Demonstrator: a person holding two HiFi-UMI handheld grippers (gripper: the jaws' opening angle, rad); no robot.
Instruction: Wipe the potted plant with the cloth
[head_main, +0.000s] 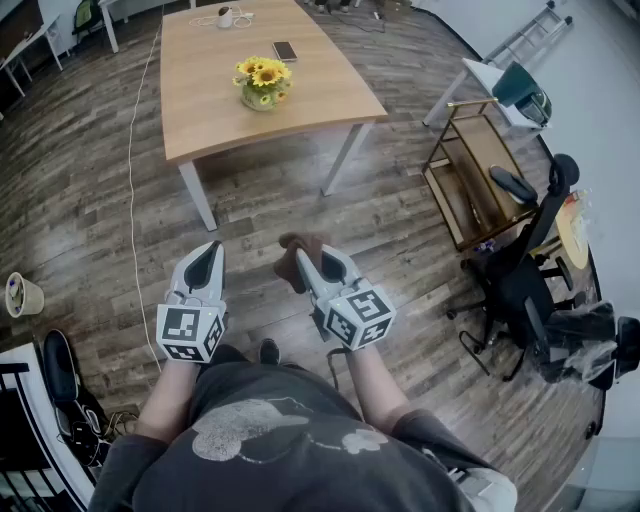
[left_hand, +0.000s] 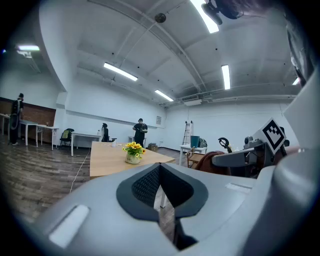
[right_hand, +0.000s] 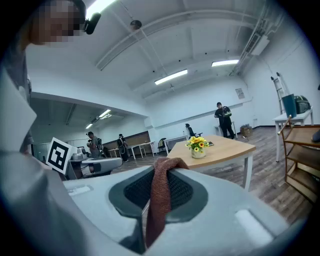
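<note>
Head view: one potted plant (head_main: 262, 83) on the worktop (head_main: 205, 110), well apart from both tools. Left gripper view: the left hand-held gripper (left_hand: 160, 166) is pressed together, empty. Right gripper view: the right hand-held gripper (right_hand: 161, 175) pinches the one cloth (right_hand: 158, 200). I'd walk in close, keep that pinch firm and stroke the leaves lightly.

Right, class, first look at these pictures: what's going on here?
A person stands with a gripper in each hand. The right gripper is shut on a reddish-brown woven cloth; the left gripper is shut and empty. The pot of yellow flowers sits on the light wooden table ahead, apart from both grippers, so no wiping is under way.
</note>
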